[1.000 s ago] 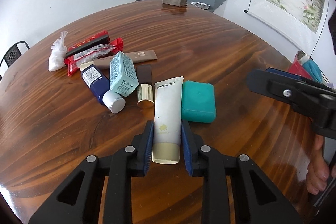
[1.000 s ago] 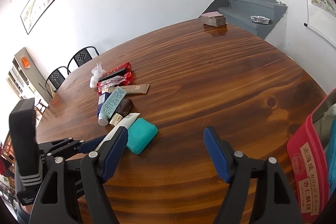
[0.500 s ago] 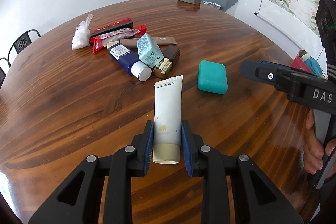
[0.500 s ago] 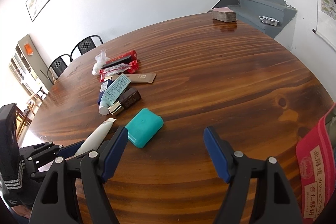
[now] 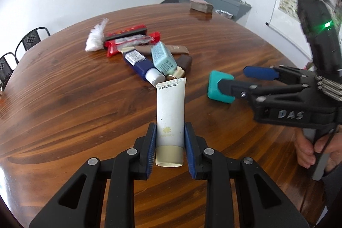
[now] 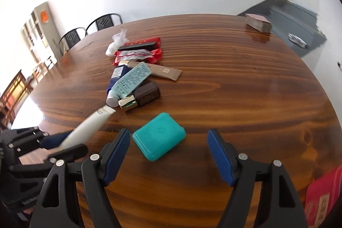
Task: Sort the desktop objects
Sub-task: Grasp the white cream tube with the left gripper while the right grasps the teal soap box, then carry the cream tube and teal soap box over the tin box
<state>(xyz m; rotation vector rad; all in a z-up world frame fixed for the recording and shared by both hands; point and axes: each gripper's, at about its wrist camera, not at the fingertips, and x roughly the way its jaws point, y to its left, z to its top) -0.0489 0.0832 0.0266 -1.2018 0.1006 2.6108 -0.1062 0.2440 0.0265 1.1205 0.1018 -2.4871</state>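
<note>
The left gripper (image 5: 170, 146) is clenched on a white cosmetic tube (image 5: 170, 116), its blue pads pressing the tube's sides just above the beige cap, low in the centre of the left wrist view; the crimped end points up the frame toward the pile. The right gripper (image 6: 168, 155) stands released, jaws wide, with the teal soap case (image 6: 159, 136) lying flat on the wooden table (image 6: 245, 110) between and a little ahead of its fingertips, not touched by either pad. In the left wrist view the same gripper reaches in from the right edge, a hand (image 5: 314, 149) wrapped round its grip at lower right. Upper centre of both views holds the heap: a navy tube with a white cap (image 5: 142, 66), a pale blue carton (image 5: 163, 60) leaning across it, a brown bottle with a gold cap (image 6: 142, 97), a tan sachet (image 6: 164, 72), red snack wrappers (image 5: 130, 41) and a white plastic bag (image 5: 95, 40). A stack of cards (image 6: 257, 22) sits at the table's far edge.
</note>
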